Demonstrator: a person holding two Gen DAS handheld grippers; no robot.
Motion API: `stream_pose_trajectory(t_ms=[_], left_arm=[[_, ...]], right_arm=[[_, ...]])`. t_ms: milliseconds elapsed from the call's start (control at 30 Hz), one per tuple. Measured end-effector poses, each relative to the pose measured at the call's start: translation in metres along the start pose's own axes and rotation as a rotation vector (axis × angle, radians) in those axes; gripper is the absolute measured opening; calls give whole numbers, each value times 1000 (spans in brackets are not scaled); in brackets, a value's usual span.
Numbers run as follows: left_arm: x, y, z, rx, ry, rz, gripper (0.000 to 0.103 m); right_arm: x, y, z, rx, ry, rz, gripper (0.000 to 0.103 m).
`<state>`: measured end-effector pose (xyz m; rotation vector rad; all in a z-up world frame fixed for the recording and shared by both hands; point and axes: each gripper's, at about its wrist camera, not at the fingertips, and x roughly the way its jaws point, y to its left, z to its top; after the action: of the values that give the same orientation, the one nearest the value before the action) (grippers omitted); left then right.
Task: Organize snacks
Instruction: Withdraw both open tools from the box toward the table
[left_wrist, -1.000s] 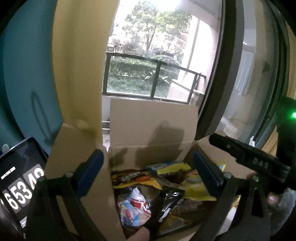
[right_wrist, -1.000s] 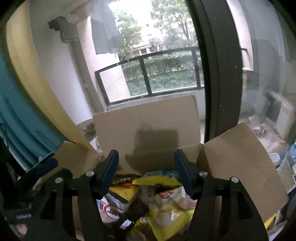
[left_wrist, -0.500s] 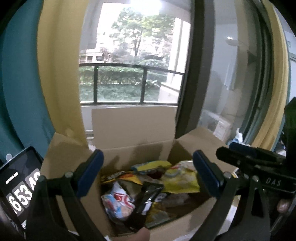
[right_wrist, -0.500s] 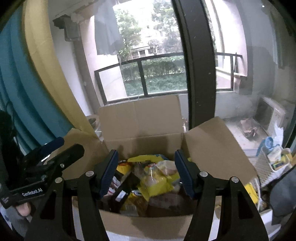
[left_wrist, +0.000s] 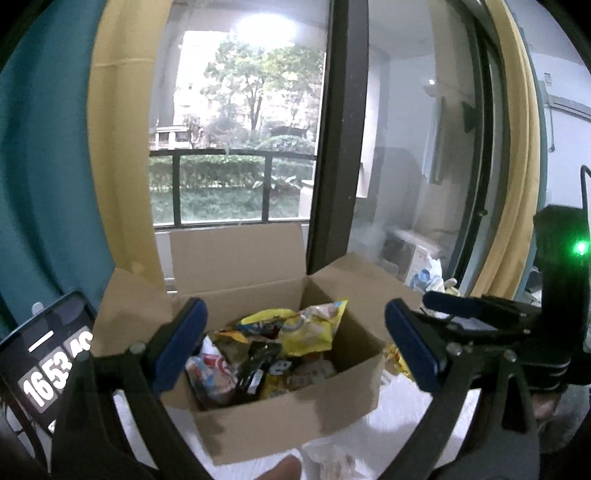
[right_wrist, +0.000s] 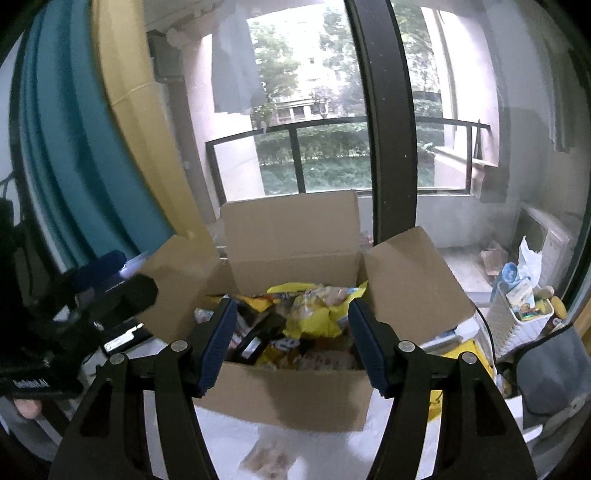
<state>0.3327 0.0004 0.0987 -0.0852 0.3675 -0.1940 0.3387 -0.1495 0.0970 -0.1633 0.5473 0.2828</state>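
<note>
An open cardboard box (left_wrist: 284, 424) (right_wrist: 295, 398) stands on a white surface, flaps up, full of snack bags. A yellow bag (left_wrist: 314, 328) (right_wrist: 317, 314) lies on top, a red and white pack (left_wrist: 210, 373) at the left. My left gripper (left_wrist: 295, 343) is open and empty, in front of and above the box. My right gripper (right_wrist: 291, 339) is open and empty, also in front of the box. A small snack pack (right_wrist: 267, 459) lies on the white surface in front of the box; it also shows in the left wrist view (left_wrist: 332, 461).
A tablet with a timer (left_wrist: 48, 373) stands left of the box. A white basket of items (right_wrist: 521, 314) and a yellow bag (right_wrist: 461, 354) sit at the right. Glass doors, curtains and a balcony rail are behind.
Both grippers have pulled back from the box and risen; the whole box and its front wall now show. Both stay open.
</note>
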Motion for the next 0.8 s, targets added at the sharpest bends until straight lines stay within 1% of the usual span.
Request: stream_pose_trajectory(t_ms=[100,233,367,467,600,700,800], left_arm=[[-12,7,-15,-30,29,-20,98],[-24,19,-41,-36,68,14,98],[-26,33,-69,-66,131,43,98],[-28,39,-93,-69,175,63,98],[-25,48,-126,-100,246,78,98],[-21,56,-149,-124,299,87,98],[-17,61,-164,-143,341,90,98]], right_arm=[[-10,4,-9,-14,4,17,66],[-24,5,-22,-14,-3,40,66],[-27,4,-41,-8,27,54,66],[-19,3,-58,3,71,63,66],[-2,3,-85,14,139,73,66],[16,3,-109,28,213,76,66],[39,6,-133,37,292,81,67]])
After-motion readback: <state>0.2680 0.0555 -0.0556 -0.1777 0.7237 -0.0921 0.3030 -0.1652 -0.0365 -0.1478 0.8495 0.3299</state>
